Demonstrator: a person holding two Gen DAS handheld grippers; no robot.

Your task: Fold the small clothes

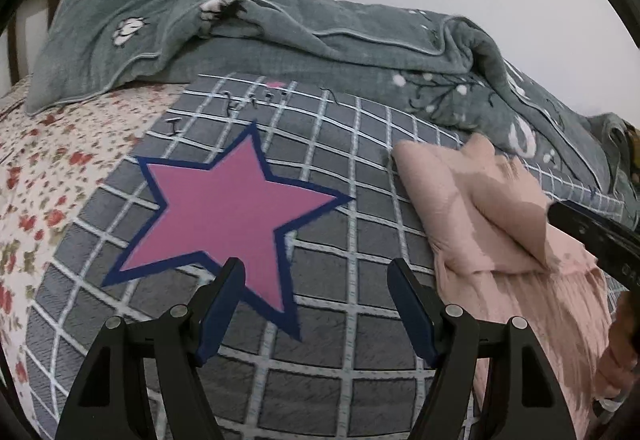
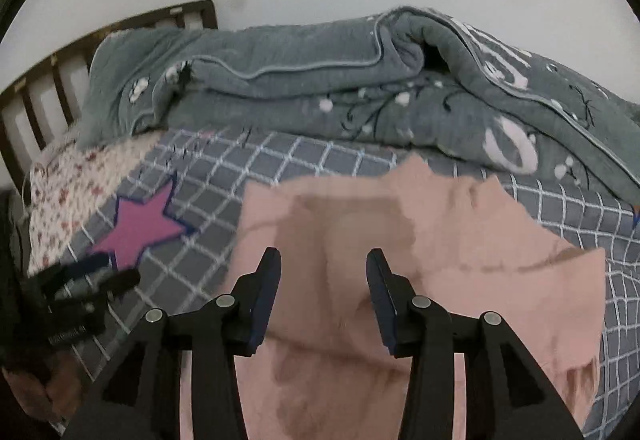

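Note:
A pale pink garment (image 1: 500, 224) lies partly folded on the grey checked bedspread (image 1: 328, 240), at the right of the left wrist view. In the right wrist view the pink garment (image 2: 420, 240) fills the middle, spread under my right gripper (image 2: 324, 260), which is open and empty just above it. My left gripper (image 1: 316, 272) is open and empty over the bedspread, beside a pink star (image 1: 228, 208), left of the garment. The left gripper also shows at the left edge of the right wrist view (image 2: 96, 276).
A rumpled grey-green quilt (image 1: 320, 52) is piled along the back of the bed against the white wall. A floral sheet (image 1: 52, 168) lies at the left. A dark wooden headboard (image 2: 52, 88) stands at the far left.

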